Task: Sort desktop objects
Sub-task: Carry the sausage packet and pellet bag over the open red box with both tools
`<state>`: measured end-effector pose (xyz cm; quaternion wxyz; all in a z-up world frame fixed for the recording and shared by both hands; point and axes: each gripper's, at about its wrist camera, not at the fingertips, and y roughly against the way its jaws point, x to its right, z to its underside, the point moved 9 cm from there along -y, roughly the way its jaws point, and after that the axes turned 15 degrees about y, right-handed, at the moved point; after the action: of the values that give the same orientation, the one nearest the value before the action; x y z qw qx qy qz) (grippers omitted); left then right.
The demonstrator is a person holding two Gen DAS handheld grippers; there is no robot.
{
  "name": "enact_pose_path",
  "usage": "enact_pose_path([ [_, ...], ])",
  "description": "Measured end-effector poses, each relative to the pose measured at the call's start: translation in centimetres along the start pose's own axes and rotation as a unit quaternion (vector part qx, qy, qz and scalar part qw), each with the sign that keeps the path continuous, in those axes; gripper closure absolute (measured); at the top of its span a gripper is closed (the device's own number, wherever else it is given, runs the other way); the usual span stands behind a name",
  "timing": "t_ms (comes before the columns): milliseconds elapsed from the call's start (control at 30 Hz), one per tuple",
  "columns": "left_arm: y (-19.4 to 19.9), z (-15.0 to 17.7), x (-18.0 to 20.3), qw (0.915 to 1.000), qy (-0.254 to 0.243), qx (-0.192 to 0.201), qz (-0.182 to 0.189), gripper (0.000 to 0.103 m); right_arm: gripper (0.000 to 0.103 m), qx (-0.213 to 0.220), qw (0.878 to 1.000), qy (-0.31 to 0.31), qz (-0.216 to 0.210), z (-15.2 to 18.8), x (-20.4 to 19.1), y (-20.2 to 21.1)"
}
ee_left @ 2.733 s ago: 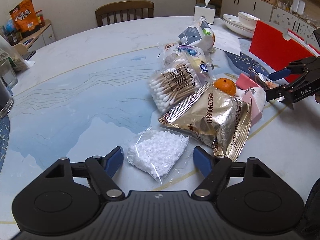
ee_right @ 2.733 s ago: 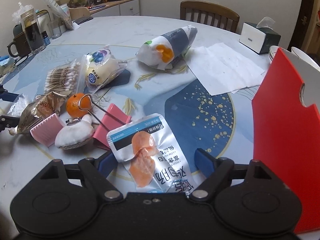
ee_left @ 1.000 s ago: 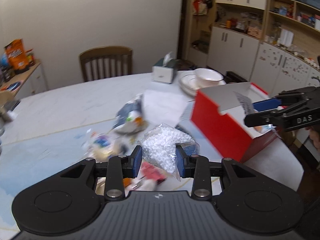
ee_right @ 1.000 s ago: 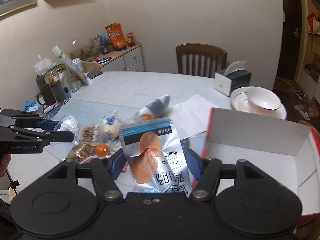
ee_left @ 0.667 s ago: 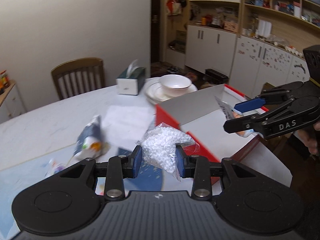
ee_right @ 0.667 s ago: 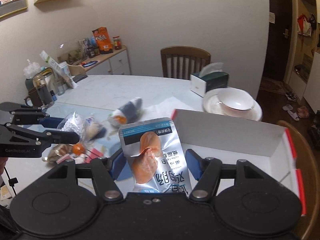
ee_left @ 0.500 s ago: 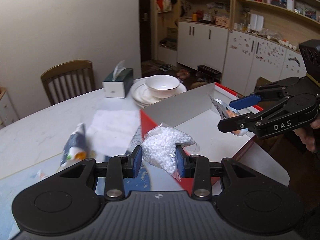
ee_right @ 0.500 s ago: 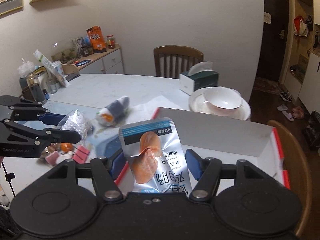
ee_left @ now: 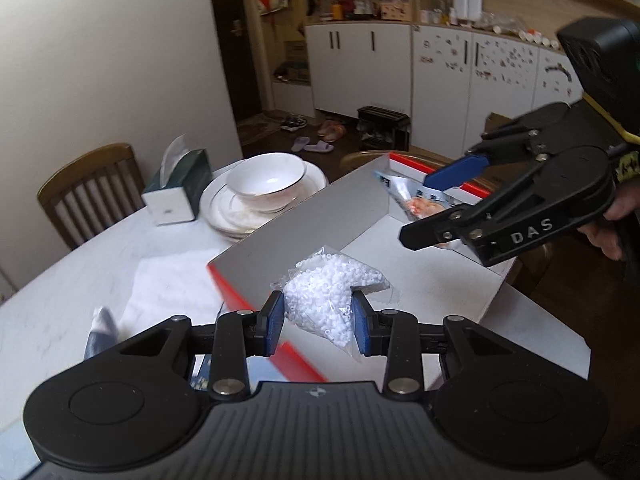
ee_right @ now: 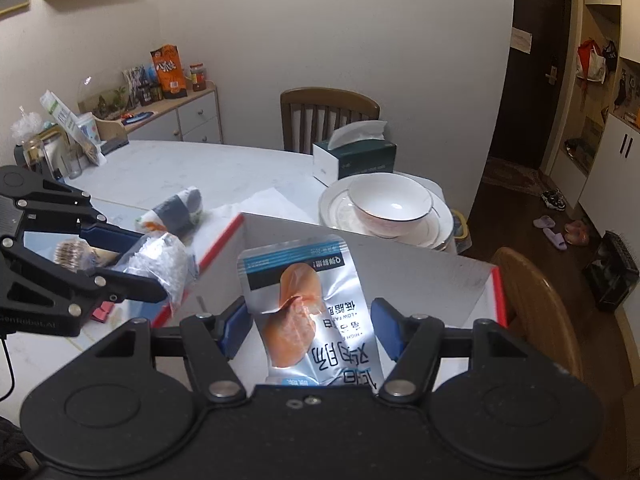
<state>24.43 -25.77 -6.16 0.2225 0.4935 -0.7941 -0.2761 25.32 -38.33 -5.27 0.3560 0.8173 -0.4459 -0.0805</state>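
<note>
**Both grippers carry a packet above the red box**

Left wrist view: the left gripper [ee_left: 318, 322] has its blue pads [ee_left: 275, 322] closed against the sides of a clear bag of white beads [ee_left: 332, 294], which is squeezed between them and lifted off the table. The bag hangs over the near edge of the red box [ee_left: 420, 280], whose inside is white-grey and whose outer walls are red. Further right, the right gripper [ee_left: 434, 208] reaches over the box's far corner with a silver snack pouch [ee_left: 416, 200] pinched between its fingers. Behind the box on the white table [ee_left: 100, 264] stand a white bowl [ee_left: 266, 180] on stacked plates, a dark green tissue box [ee_left: 176, 188] and a sheet of white paper [ee_left: 176, 280]. A wooden chair [ee_left: 90, 190] stands at the table's far side.

Right wrist view: the right gripper [ee_right: 306, 330] grips the silver snack pouch [ee_right: 312, 312], printed with an orange picture, between its blue pads; the fingers are only part closed, held apart by the pouch's width. The pouch is above the open red box [ee_right: 420, 276]. At left, the left gripper [ee_right: 132, 268] holds the bag of white beads [ee_right: 164, 262] beside the box's left wall. Beyond it a wrapped grey and white packet [ee_right: 176, 210] lies on the table [ee_right: 180, 172], with the bowl [ee_right: 390, 202] and tissue box [ee_right: 354, 158] behind the red box.
</note>
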Motion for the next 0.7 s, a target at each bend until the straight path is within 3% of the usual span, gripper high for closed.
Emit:
enact_pose_path([
  [433, -7.0, 0.0, 2.2, 0.9979, -0.037, -0.054, 0.004, 0.069, 0.039, -0.057, 0.998, -0.02, 0.006, 3.4, 3.3, -4.0],
  [700, -10.5, 0.5, 3.8, 0.9939, -0.061, -0.091, 0.013, 0.069, 0.039, -0.096, 0.995, -0.028, -0.016, 4.9, 3.8, -6.8],
])
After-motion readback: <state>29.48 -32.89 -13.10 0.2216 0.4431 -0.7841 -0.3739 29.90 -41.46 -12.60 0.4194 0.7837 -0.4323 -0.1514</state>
